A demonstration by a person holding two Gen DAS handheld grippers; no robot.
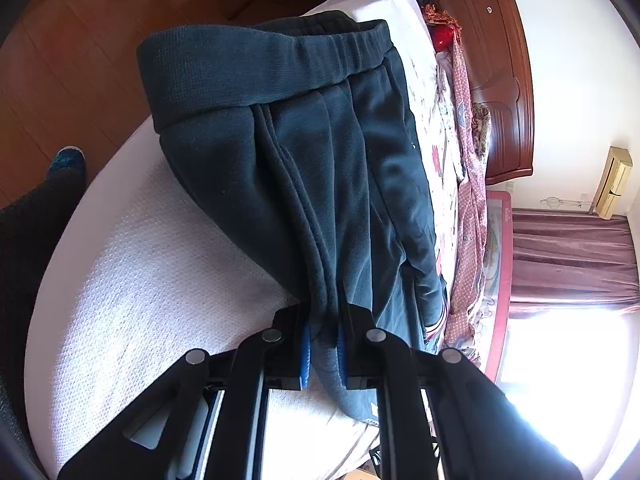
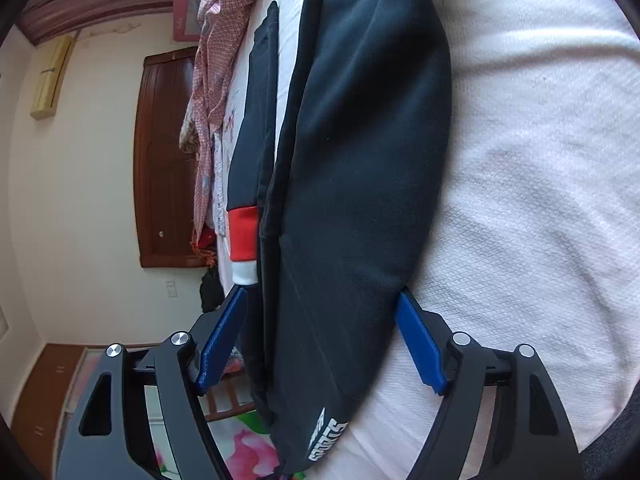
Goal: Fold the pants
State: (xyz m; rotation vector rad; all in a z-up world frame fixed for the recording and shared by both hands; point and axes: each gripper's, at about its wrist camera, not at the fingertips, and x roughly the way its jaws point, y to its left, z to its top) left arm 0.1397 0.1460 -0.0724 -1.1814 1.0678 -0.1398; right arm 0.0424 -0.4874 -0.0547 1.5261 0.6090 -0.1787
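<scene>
Dark teal fleece pants (image 1: 312, 152) lie on a white textured bed cover (image 1: 132, 280), elastic waistband (image 1: 256, 68) at the far end. My left gripper (image 1: 323, 344) is shut on a bunched fold of the pants' fabric, its blue pads (image 1: 305, 354) pinching it. In the right wrist view the pants (image 2: 360, 168) lie lengthwise, with white lettering (image 2: 326, 436) near the close end. My right gripper (image 2: 322, 336) is open, its blue fingers (image 2: 418, 344) spread on either side of the pants' near end.
A second dark garment with a red and white band (image 2: 244, 232) lies beside the pants. Patterned pink bedding (image 1: 468, 168) is heaped along the bed's far side. A wooden headboard (image 1: 496, 64), curtains (image 1: 572, 256) and wood floor (image 1: 60, 60) surround the bed.
</scene>
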